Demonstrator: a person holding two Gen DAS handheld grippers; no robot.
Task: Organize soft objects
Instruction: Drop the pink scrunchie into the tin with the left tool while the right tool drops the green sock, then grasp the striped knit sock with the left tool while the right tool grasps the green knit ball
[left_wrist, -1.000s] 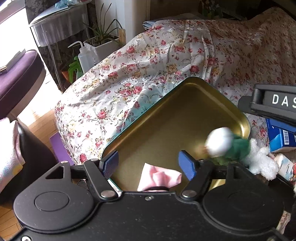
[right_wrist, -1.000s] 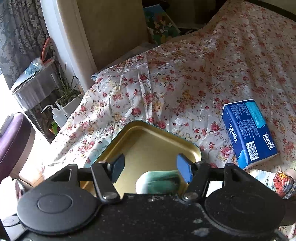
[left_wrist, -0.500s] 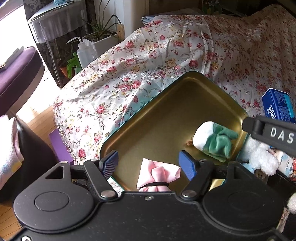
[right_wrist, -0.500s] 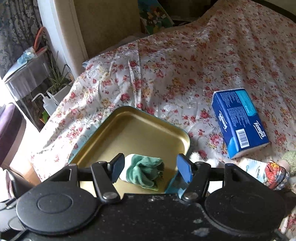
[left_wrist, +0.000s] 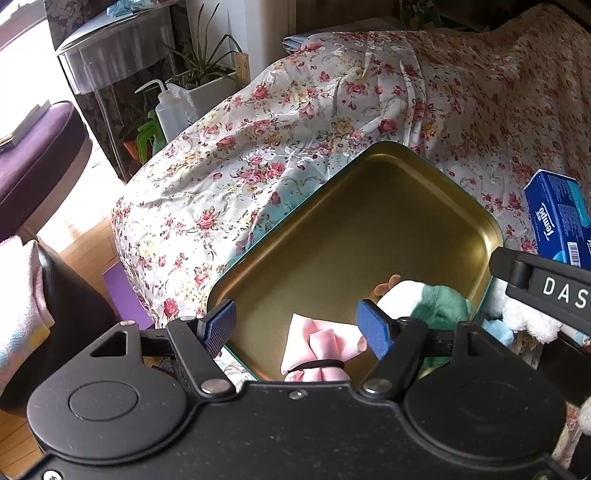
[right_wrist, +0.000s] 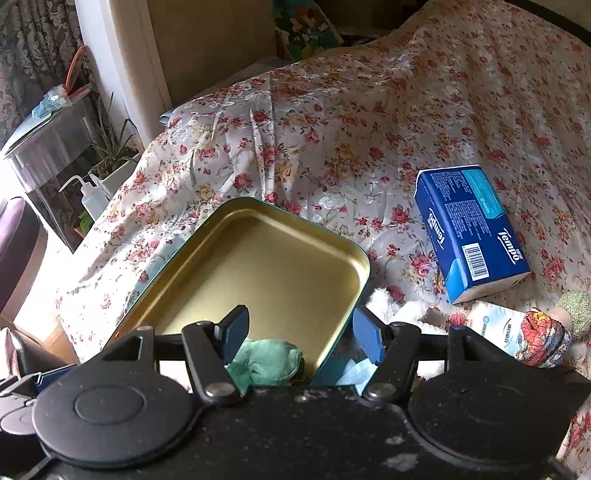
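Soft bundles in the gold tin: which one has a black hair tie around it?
The pink cloth bundle, cinched by a black band; the green-and-white bundle beside it has none.

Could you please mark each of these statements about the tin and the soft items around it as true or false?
1. A green and white cloth toy lies inside the gold tin. True.
2. The pink fabric piece lies on the floral bedspread outside the tin. False: it lies in the tin, near its close edge.
3. The blue tissue pack sits inside the tin. False: it rests on the bedspread, apart from the tin.
4. The right gripper is clamped on the green toy. False: its jaws stand open with nothing pressed between them.
5. A white fluffy item lies outside the tin, beside its rim. True.
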